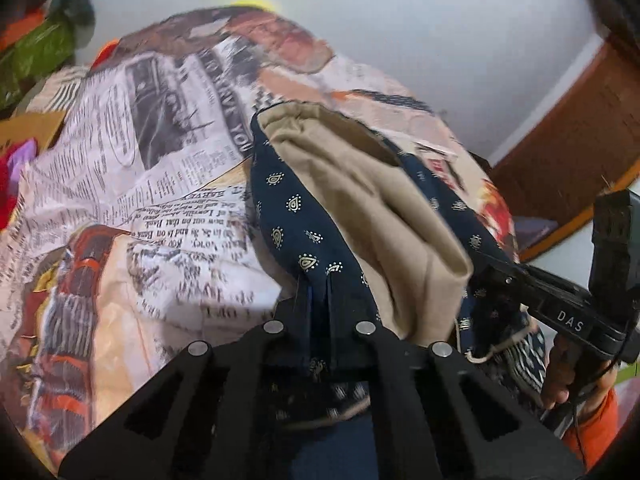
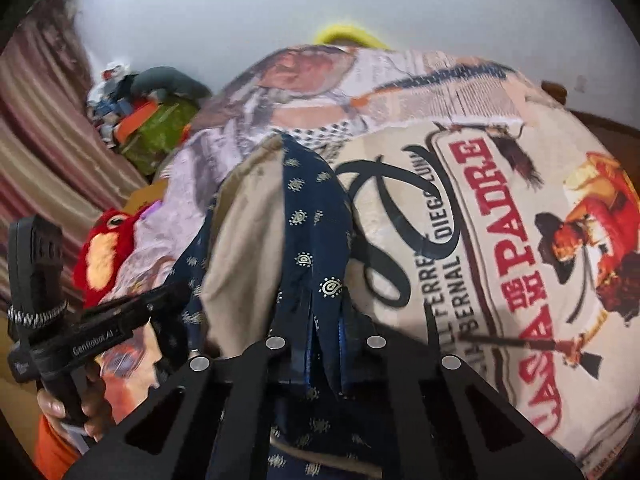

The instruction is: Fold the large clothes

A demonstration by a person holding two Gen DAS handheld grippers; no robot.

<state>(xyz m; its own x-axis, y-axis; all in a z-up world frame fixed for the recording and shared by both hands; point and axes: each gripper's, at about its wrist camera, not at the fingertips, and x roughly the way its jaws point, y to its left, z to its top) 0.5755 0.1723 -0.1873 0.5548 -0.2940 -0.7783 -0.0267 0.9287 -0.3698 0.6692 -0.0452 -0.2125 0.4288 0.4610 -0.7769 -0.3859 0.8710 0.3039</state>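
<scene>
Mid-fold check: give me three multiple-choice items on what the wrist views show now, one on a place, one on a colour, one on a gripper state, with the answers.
1. Where does the navy printed garment lie?
A. On the printed bedsheet
B. On a bare wooden floor
C. In a basket

2. What colour is the garment's lining?
A. White
B. Beige
C. Pink

3. How stands the left gripper?
A. Wide open above the cloth
B. Shut on nothing
C. Shut on the navy cloth

Answers:
1 A: the newsprint and poster patterned sheet spreads under and around the garment in both views.
2 B: the inner face that shows where the garment folds open is plain beige.
3 C: navy fabric is pinched between its closed fingers; the right gripper likewise pinches the same garment.
</scene>
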